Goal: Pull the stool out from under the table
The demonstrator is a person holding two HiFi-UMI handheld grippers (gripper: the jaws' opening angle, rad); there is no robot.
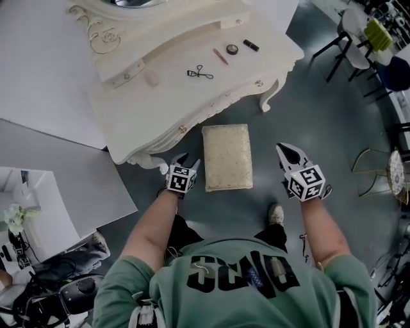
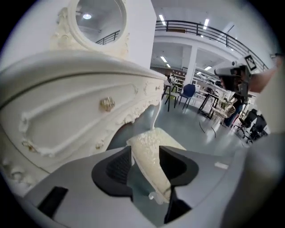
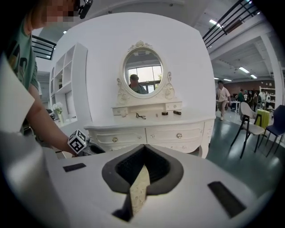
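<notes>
Though standing clear of the table (image 1: 160, 109) on the grey floor (image 1: 333, 122), lying lengthwise towards it: the stool (image 1: 226, 157), long axis along the way both grippers point, far short end close to the carved front edge, near short end towards the person (image 1: 243, 282). Placed between the two, just beside the left gripper (image 1: 188, 160) on its right, well apart from the right gripper (image 1: 282, 149) on its left. Left jaws spread, clamping nothing, only the seat showing below through the gap in the left gripper view. Right jaws pressed together at the tips, empty, just a thin sliver of seat visible through the slot behind them in the right gripper view. Legs hidden under the seat from the head view; one pale, rounded bit low in the left gripper view, perhaps a foot, too unclear to name. Cut off at the top of the head view: the round mirror (image 1: 134, 2) above the table. Small dark items (image 1: 200, 73) on the tabletop ahead of the grippers, too small to identify. Seat a flat rectangle, cream, with nubbly, woven-looking upholstery; table cream-white, glossy, with scrolled carving, curved legs and small metal knobs (image 2: 107, 104).
</notes>
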